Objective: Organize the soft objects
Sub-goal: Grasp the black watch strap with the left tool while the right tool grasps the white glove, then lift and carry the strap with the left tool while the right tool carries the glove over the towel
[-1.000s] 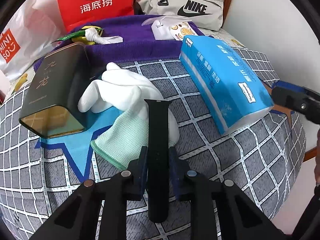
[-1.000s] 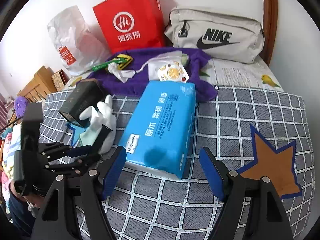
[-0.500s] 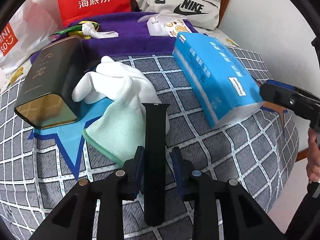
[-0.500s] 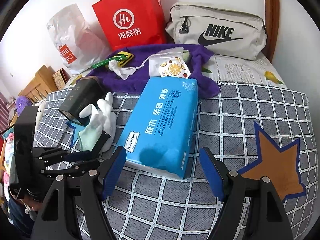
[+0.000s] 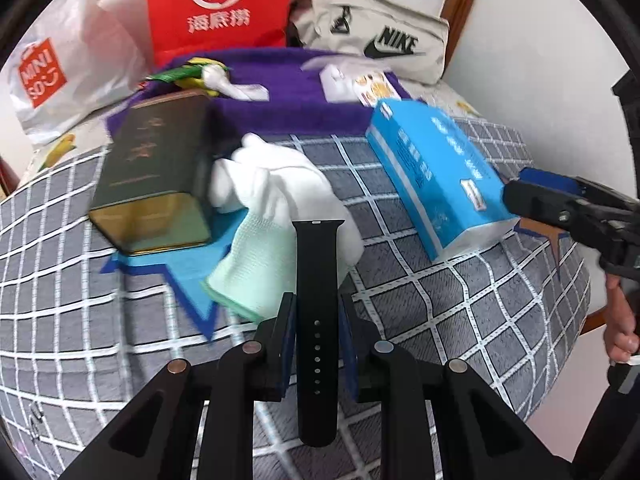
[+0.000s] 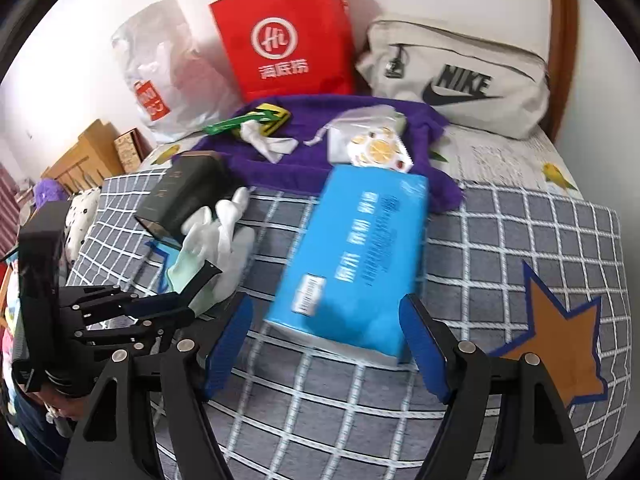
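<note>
Left to right on the grey checked bedcover [image 5: 460,312]: a dark tin box [image 5: 156,176], then a white glove [image 5: 276,184]. Above its mint cuff, the left gripper [image 5: 316,320] pinches a black watch strap [image 5: 318,300]. The blue tissue pack [image 6: 352,264] lies between the right gripper's [image 6: 328,336] spread jaws, unpressed.

Black grippers [image 5: 316,320]; blue-padded fingers [image 6: 424,344]; silver rivets.

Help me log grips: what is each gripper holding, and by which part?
The left gripper pinches the black watch strap across its holed section, partway along. The right gripper holds nothing; it stands open by the blue tissue pack.
</note>
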Available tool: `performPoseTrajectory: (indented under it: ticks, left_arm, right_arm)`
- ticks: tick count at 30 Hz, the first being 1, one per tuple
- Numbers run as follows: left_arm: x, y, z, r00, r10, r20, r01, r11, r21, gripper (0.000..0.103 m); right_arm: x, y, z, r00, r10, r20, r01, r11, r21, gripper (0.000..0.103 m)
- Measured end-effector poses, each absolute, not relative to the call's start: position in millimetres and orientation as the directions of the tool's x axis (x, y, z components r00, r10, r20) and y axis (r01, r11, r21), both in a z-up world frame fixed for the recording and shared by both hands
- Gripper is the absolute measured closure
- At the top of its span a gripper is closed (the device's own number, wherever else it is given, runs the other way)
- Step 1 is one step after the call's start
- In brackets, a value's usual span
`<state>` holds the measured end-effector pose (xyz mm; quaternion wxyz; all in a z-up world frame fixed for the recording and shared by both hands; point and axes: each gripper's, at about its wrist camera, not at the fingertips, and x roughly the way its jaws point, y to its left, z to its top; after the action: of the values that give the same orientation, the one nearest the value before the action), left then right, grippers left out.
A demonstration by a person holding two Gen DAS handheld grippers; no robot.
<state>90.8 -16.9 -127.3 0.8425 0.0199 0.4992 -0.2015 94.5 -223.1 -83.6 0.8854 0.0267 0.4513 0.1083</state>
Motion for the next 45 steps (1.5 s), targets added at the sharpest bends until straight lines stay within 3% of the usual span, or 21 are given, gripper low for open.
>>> performPoseTrajectory:
  ticks: [6,15,28,40,42,45]
  left_arm:
    - [82,9,-108,0.457,-0.345,-0.820,0.337,0.920,-0.200,0.083]
    - [64,36,-117,0.407,-0.458,-0.791,0.312,0.883,-0.350,0.083]
    - [68,83,-127,0.470,-0.305,-0.828,0.169,0.952,-0.255,0.083]
    - [87,108,-130,0.476,-0.289,-0.830,0.137,0.957,-0.255,0.083]
    - [91,109,-130,0.475,-0.289,-0.831,0.133,0.957,-0.257,0.083]
    - [95,110,-129,0.475,-0.288,-0.831,0.129,0.958,-0.258,0.083]
  right_arm:
    - [105,-196,-78,0.560,0.238,-0.793,-0.226,0.965,0.129,0.027]
    - [109,-171,-84,0.526,0.256,-0.811,-0.279,0.953,0.119,0.027]
    - [125,-114,-102,0.455,0.335,-0.825,-0.373,0.913,0.165,0.027]
    - [159,-83,-138,0.368,0.329,-0.870,-0.364,0.912,0.191,0.027]
    - [161,-82,-139,0.379,0.329,-0.865,-0.370,0.911,0.184,0.032]
    - [161,-80,-140,0.381,0.336,-0.861,-0.386,0.904,0.182,0.062]
